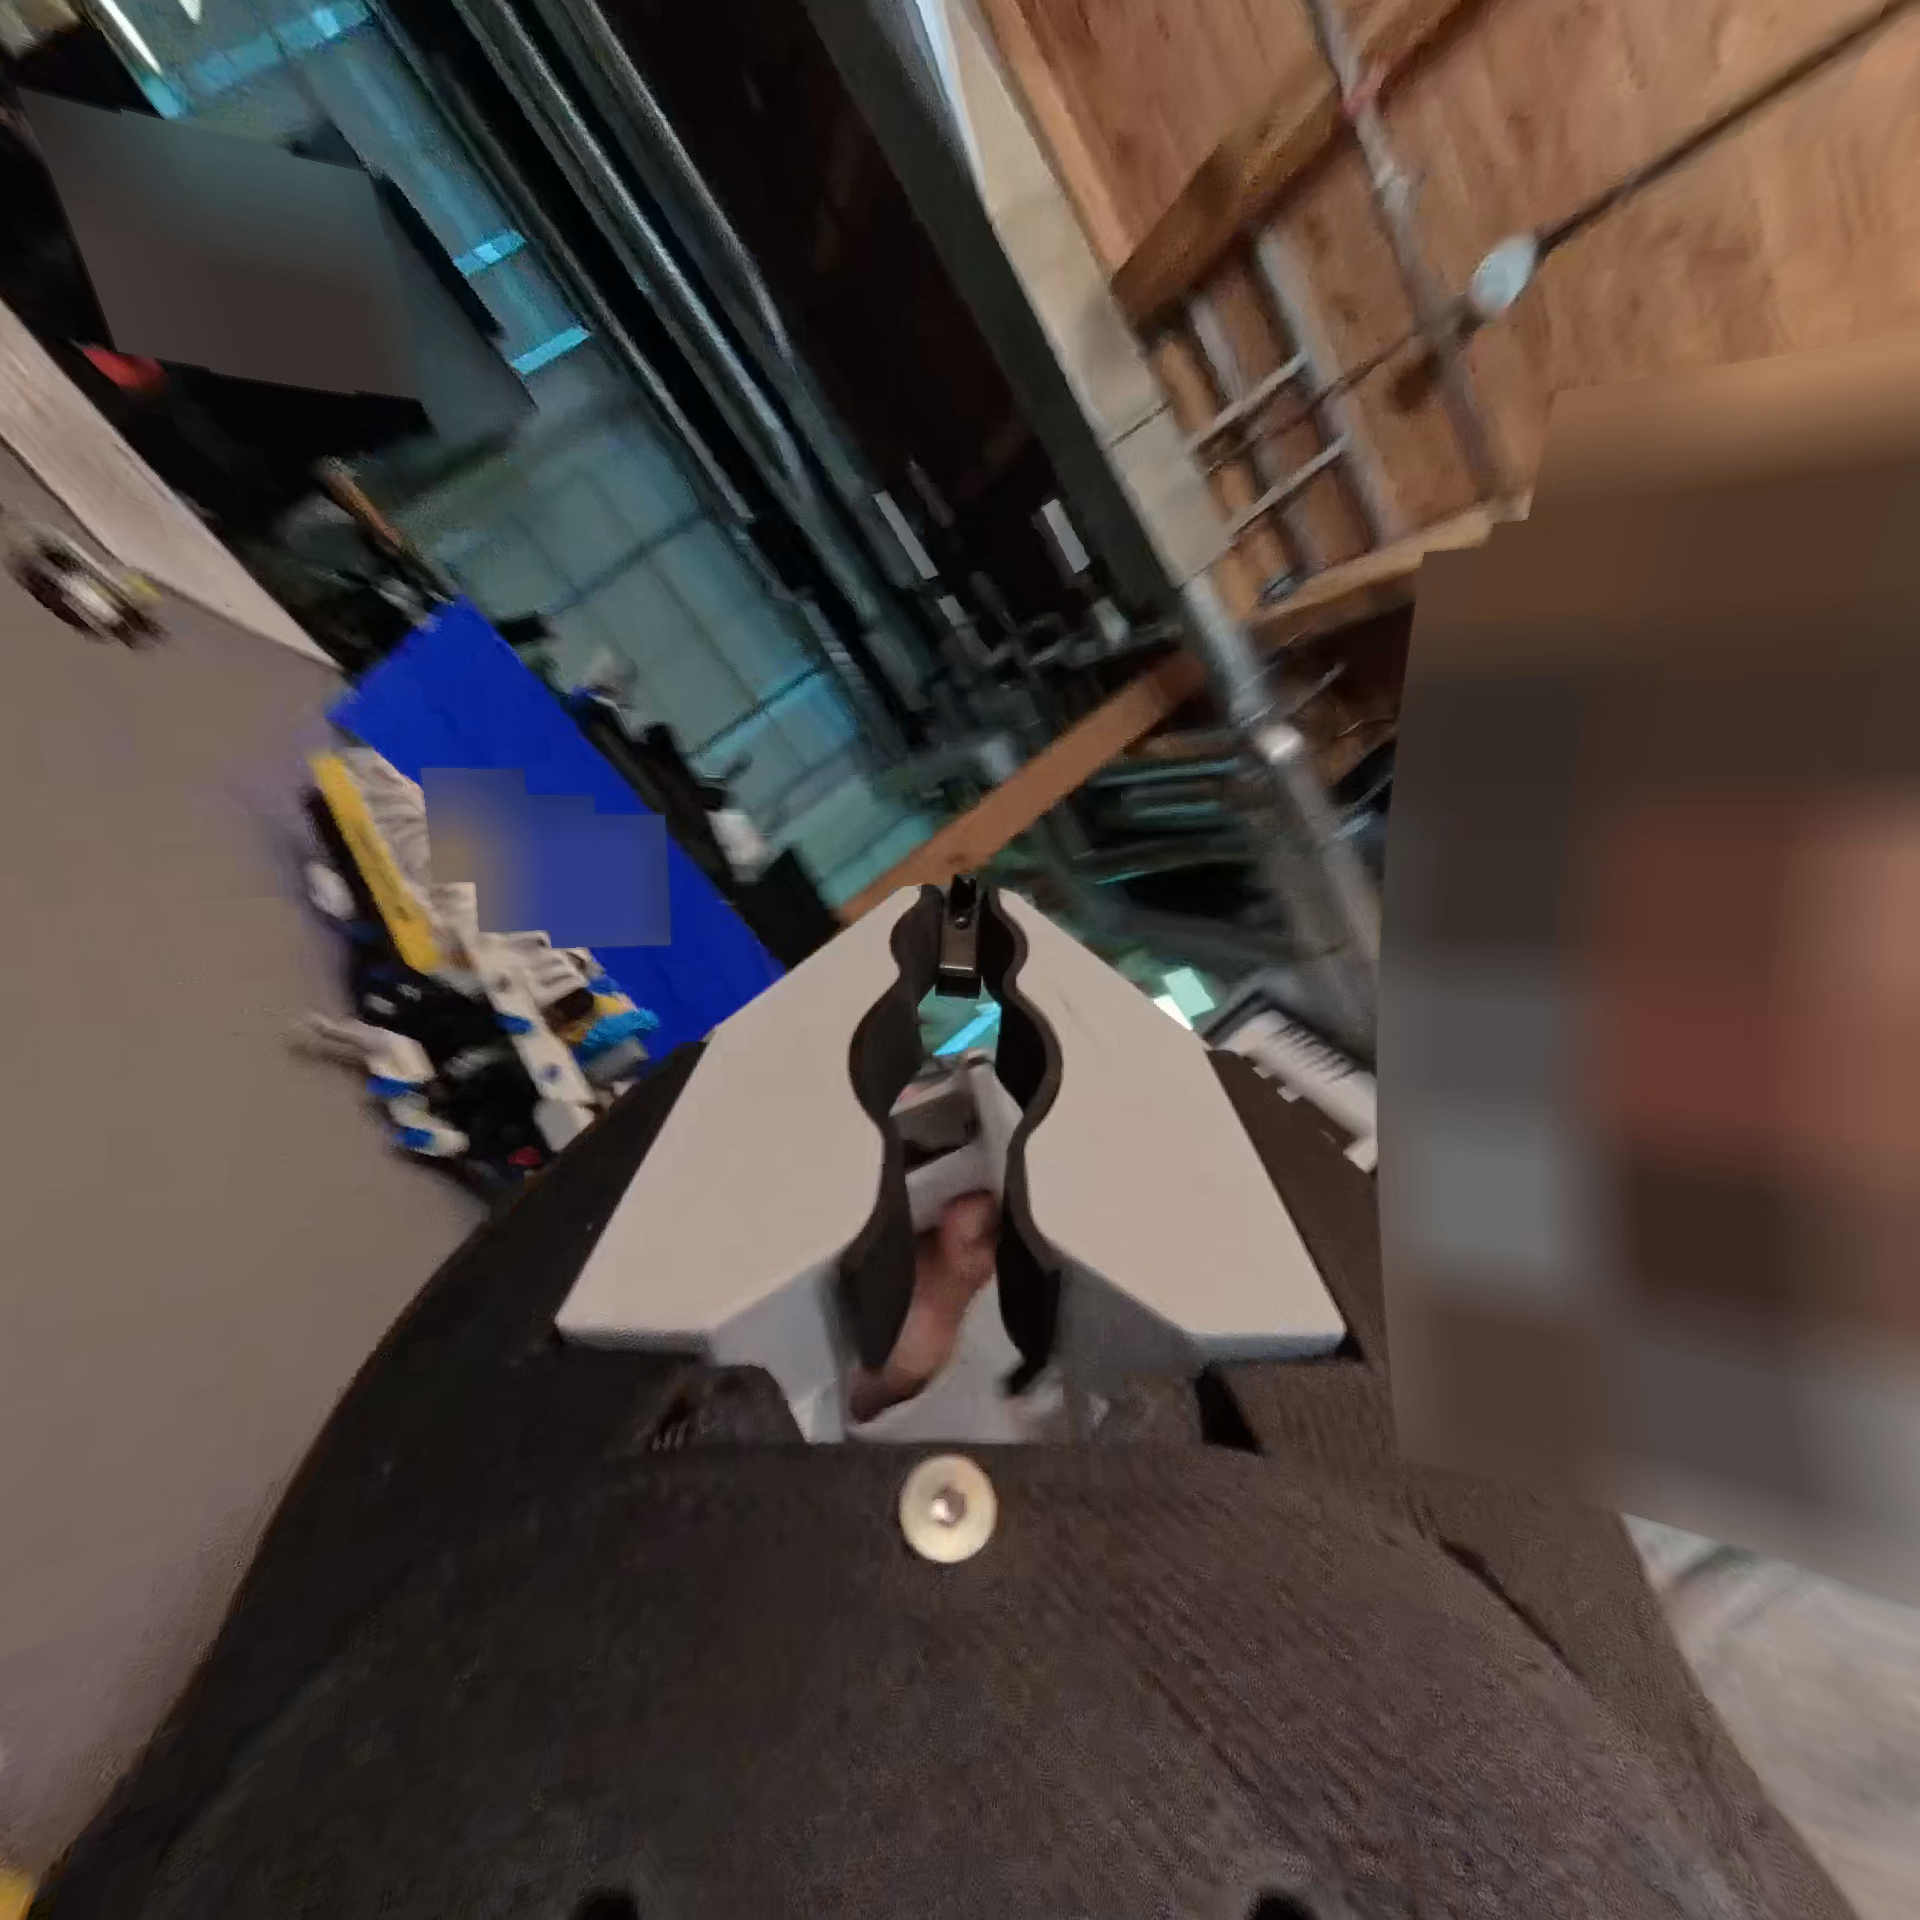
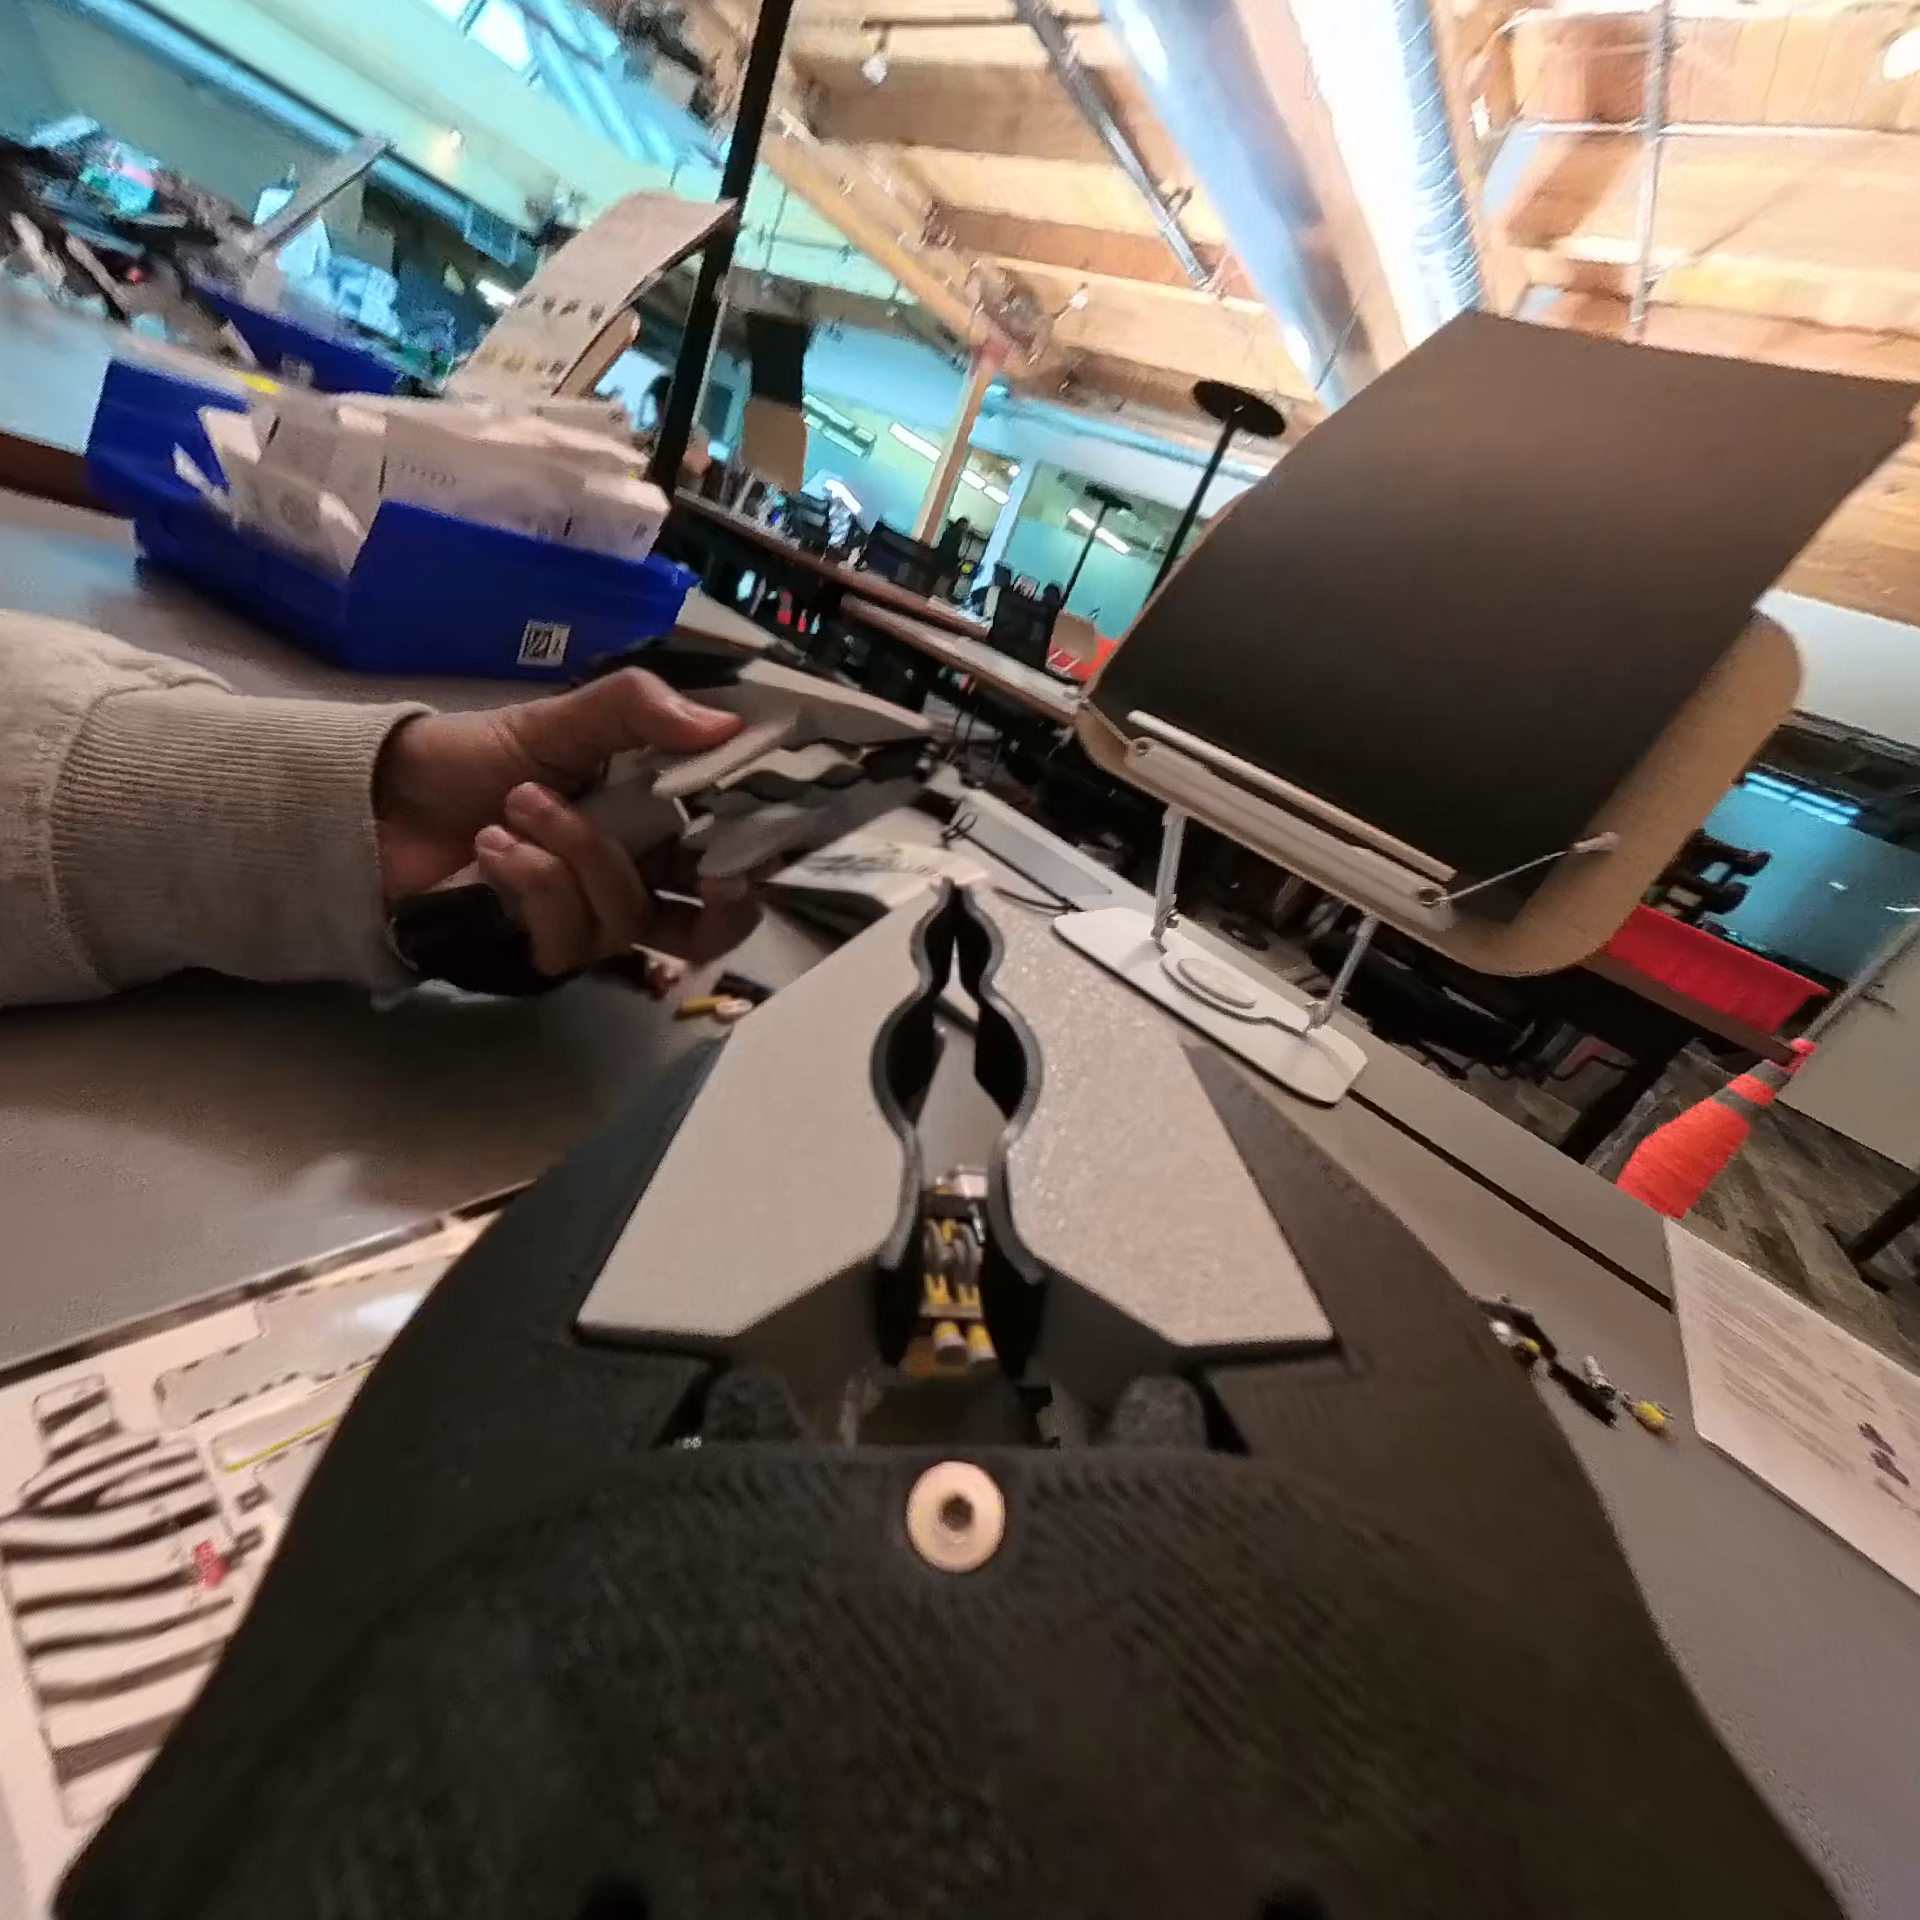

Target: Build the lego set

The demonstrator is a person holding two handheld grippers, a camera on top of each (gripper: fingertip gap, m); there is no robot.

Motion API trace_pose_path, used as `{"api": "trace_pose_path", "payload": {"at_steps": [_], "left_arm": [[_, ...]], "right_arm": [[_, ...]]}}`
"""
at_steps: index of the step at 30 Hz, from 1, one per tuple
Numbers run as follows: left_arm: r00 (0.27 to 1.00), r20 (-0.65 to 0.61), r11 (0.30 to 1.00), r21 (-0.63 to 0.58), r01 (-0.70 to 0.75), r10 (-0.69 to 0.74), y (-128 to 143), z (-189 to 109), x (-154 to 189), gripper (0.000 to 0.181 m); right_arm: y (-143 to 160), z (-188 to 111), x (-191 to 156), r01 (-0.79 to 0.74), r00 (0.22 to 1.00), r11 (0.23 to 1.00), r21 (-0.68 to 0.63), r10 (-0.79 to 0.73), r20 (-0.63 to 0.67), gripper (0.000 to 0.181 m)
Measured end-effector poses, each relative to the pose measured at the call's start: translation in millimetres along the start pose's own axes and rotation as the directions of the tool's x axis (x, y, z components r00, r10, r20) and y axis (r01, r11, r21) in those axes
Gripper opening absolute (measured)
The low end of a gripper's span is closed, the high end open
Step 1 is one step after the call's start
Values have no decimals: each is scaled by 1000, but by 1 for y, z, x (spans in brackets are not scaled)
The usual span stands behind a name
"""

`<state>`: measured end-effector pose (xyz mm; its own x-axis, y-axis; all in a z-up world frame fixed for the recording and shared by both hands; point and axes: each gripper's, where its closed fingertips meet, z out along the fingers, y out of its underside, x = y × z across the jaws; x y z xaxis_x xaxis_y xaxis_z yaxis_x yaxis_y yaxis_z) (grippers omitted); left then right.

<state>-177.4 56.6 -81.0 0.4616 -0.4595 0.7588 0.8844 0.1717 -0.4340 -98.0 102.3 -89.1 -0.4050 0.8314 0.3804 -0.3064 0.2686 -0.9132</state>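
Between the tips of your left gripper (image 1: pixel 958 914) sits a small black lego piece (image 1: pixel 958 951), pinched by jaws that are closed narrow on it, lifted off the table (image 1: pixel 156 1039) and tilted hard (the view is blurred). Off to its left, a blue bin (image 1: pixel 540 748) and scattered lego parts (image 1: pixel 468 1049) lie on the table. Your right gripper (image 2: pixel 954 914) has its jaws nearly together at the tips, and a grey-and-yellow lego assembly (image 2: pixel 951 1278) sits deep between them, near their base; whether they actually press on it cannot be told. Your hand (image 2: pixel 520 800) holds the left gripper just above the table, near a book stand (image 2: pixel 1455 644).
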Motion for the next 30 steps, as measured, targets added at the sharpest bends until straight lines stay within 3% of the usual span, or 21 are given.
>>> {"api": "trace_pose_path", "payload": {"at_steps": [2, 4, 6, 8, 12, 14, 16, 23, 27, 30], "left_arm": [[955, 115, 957, -129, -259, 274, 10, 4, -1, 2], [858, 149, 861, -227, -455, 492, 24, 13, -1, 3], [730, 171, 742, -283, -608, 662, 33, 19, 0, 3], [541, 186, 570, -333, -751, 820, 32, 19, 3, 3], [152, 131, 191, -381, -905, 980, 42, 22, 16, 3], [-10, 71, 19, -393, -919, 997, 55, 25, 20, 3], [-131, 46, -102, -392, -914, 990, 62, 28, 22, 3], [-220, 36, -195, -340, -920, 975, 67, 28, 34, 3], [-351, 26, -326, -312, -892, 936, 74, 29, 38, 4], [-366, 2, -348, -305, -886, 931, 79, 30, 37, 4]], "right_arm": [[-3, 0, 6, 0, 999, 1000, 28, 1, -36, 0], [-6, 0, 4, 14, 999, 998, 56, -12, -42, 4], [-9, 0, 4, 31, 998, 996, 80, -26, -57, 8], [-12, -2, 6, 28, 997, 993, 113, -19, -75, 8], [-17, -1, 7, -183, 982, 970, 158, 188, -19, 15], [-23, 4, 1, -357, 934, 922, 149, 352, 61, 27], [-26, 12, -6, -456, 887, 887, 73, 446, 120, 38], [-18, 18, -18, -541, 820, 836, -94, 549, 159, 33], [-18, 18, -22, -611, 756, 784, -109, 619, 215, 34], [-23, 16, -23, -647, 716, 756, -104, 648, 259, 30]]}}
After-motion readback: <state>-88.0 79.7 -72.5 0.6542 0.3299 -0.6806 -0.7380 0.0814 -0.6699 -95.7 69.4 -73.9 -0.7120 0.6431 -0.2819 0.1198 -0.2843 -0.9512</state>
